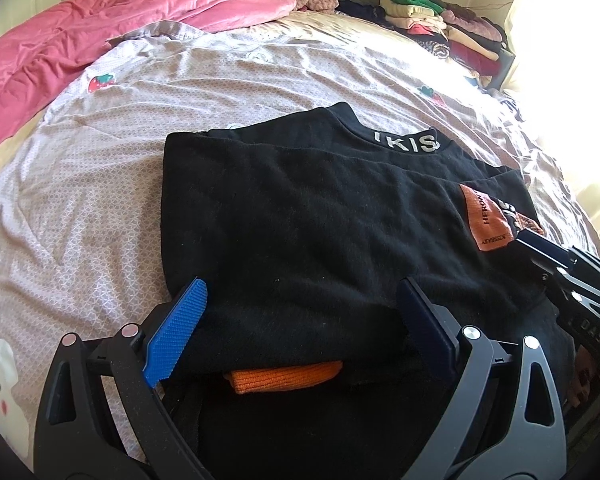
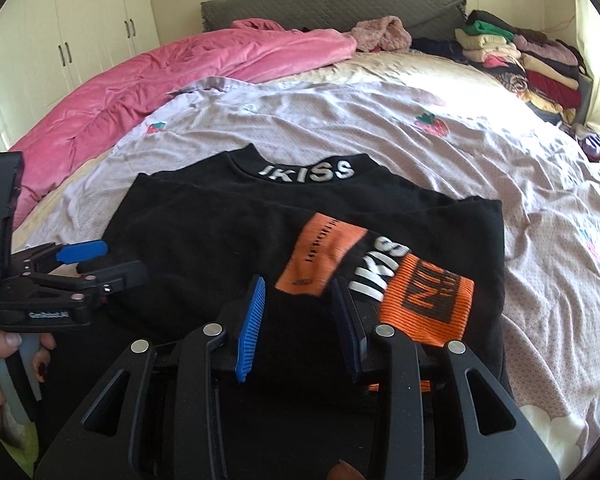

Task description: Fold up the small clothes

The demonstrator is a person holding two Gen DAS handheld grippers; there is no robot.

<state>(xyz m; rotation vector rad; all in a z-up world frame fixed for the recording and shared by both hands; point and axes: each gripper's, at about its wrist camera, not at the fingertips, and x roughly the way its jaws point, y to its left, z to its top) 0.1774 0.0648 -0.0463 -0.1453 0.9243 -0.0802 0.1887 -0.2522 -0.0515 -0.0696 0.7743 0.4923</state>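
Observation:
A black sweater (image 1: 300,216) with white "IKISS" lettering on its collar and orange patches lies partly folded on the bed; it also shows in the right wrist view (image 2: 220,232). My left gripper (image 1: 304,304) is open, its blue fingers straddling the sweater's near folded edge, with an orange cuff (image 1: 284,376) below it. My right gripper (image 2: 300,304) is open over the sweater's near right part, next to the orange sleeve (image 2: 424,300). The left gripper shows at the left of the right wrist view (image 2: 96,260). The right gripper shows at the right edge of the left wrist view (image 1: 556,260).
The bed has a lilac strawberry-print sheet (image 2: 380,128). A pink duvet (image 2: 160,76) lies bunched at the far left. Stacks of folded clothes (image 2: 520,60) stand at the far right by the grey headboard (image 2: 320,4). White wardrobes (image 2: 60,40) stand on the left.

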